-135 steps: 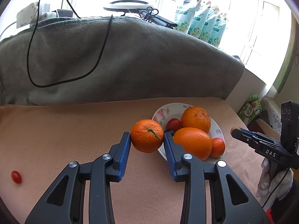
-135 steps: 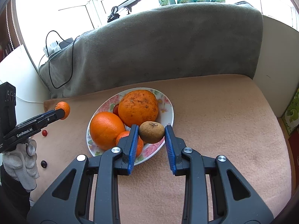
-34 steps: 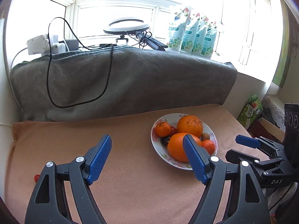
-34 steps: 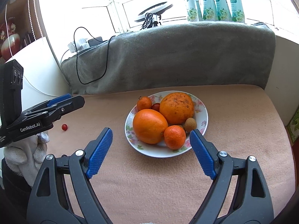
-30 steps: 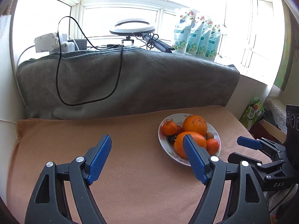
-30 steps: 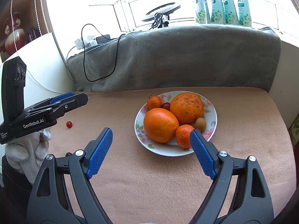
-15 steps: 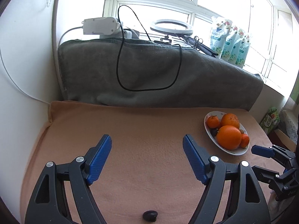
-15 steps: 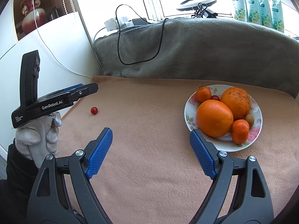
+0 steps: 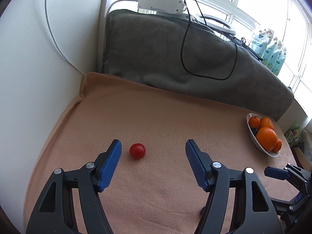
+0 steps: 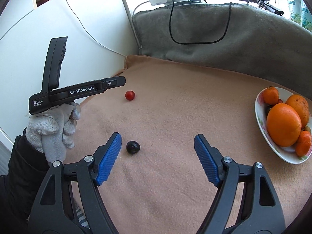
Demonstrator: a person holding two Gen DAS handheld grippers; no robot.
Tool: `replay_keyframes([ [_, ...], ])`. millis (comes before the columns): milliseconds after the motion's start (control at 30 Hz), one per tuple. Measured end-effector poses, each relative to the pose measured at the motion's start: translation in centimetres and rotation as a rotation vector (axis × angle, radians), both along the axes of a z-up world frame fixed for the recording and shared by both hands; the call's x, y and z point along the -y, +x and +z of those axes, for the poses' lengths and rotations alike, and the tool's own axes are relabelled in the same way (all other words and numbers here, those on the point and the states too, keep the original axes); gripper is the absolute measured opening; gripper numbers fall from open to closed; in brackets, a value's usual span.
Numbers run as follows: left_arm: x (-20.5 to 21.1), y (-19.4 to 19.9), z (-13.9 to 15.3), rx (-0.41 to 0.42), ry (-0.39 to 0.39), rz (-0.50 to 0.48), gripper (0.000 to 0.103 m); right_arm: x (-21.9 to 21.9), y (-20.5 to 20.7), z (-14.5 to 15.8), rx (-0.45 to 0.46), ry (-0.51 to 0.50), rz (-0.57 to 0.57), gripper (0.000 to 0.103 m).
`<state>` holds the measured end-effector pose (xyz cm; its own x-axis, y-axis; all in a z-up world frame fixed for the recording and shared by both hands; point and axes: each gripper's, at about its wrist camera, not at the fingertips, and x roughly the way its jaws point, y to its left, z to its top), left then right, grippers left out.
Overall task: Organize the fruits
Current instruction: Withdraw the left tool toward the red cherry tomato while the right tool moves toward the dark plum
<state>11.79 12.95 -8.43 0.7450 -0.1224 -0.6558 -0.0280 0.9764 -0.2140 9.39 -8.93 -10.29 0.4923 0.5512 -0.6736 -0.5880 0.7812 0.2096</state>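
Note:
A small red cherry tomato point(image 9: 137, 151) lies on the tan cloth just inside the left finger of my open, empty left gripper point(image 9: 153, 148); it also shows in the right wrist view point(image 10: 129, 95). A small dark fruit point(image 10: 133, 147) lies just inside the left finger of my open, empty right gripper point(image 10: 158, 142). A floral plate point(image 10: 260, 120) at the right holds two large oranges point(image 10: 283, 124), smaller tangerines point(image 10: 271, 95) and other small fruit; it also shows in the left wrist view point(image 9: 253, 136). My left gripper appears in the right wrist view point(image 10: 121, 81), close above the tomato.
A grey blanket point(image 9: 175, 58) with a black cable point(image 9: 185, 39) drapes along the back. A white wall point(image 9: 39, 58) borders the cloth at the left. A power strip point(image 9: 160, 1), ring light and green pouches point(image 9: 273, 50) stand on the sill behind.
Both grippers have let go of their fruit at the plate, opened, and swung left. The left now faces the cherry tomato, the right the dark fruit.

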Motion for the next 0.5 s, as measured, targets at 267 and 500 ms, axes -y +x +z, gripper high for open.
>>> replay_keyframes([
  [267,-1.4,1.1,-2.6,-0.06,-0.02,0.003,0.052,-3.8,-0.1,-2.4,-0.044,-0.038,0.082,0.063],
  [500,-1.2,2.5,-3.7,-0.09,-0.011,-0.014,0.046,-5.6,0.4,-3.6,-0.064,-0.07,0.11,0.052],
])
